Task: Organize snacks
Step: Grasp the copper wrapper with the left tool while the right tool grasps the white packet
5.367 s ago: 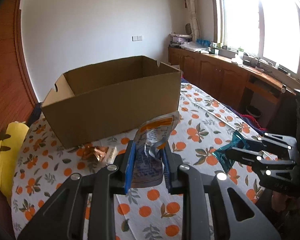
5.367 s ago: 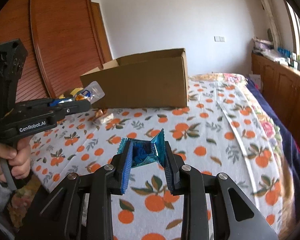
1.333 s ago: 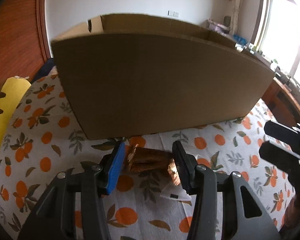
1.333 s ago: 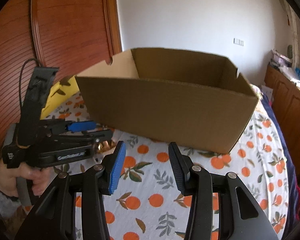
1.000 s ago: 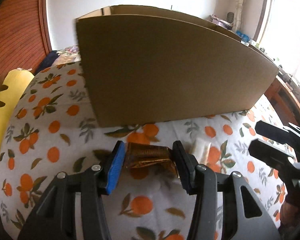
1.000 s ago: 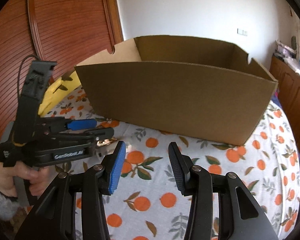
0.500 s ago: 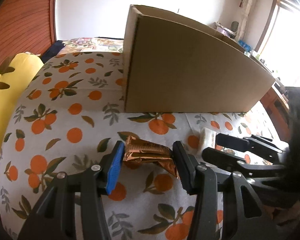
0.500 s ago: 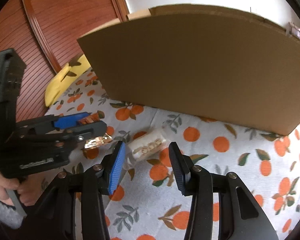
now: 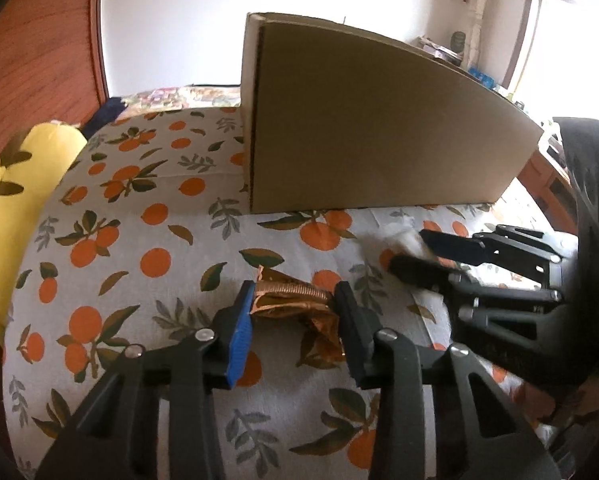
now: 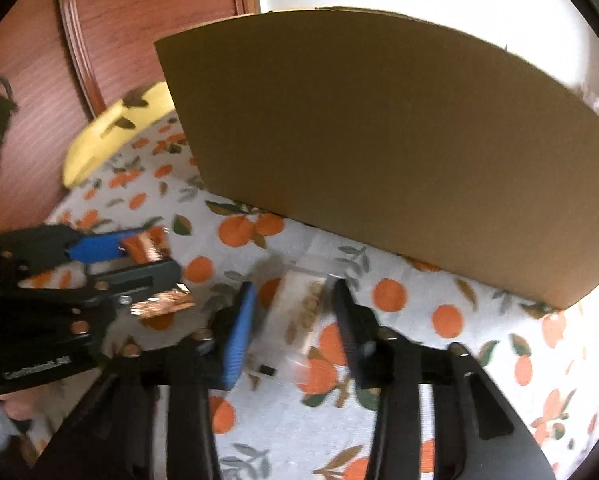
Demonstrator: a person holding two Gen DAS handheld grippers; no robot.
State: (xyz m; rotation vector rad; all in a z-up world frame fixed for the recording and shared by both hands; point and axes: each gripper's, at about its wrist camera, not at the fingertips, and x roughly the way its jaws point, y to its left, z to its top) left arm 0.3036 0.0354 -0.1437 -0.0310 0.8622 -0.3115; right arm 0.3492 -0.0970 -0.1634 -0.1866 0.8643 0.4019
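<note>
A bed covered with an orange-print sheet (image 9: pixel 147 240) carries everything. A large cardboard box (image 9: pixel 363 136) stands on it toward the far side. In front of the box lie a crinkled copper-coloured snack wrapper (image 9: pixel 295 304) and, beside it, a clear packet of pale snacks (image 10: pixel 299 312). A yellow pillow (image 9: pixel 15 184) lies at the sheet's left edge.

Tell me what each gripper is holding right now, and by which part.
Nothing is lifted yet. The left gripper straddles the copper wrapper across its middle, jaws open. The right gripper brackets the clear packet across its width, also open. Both snacks lie on the bedspread.
</note>
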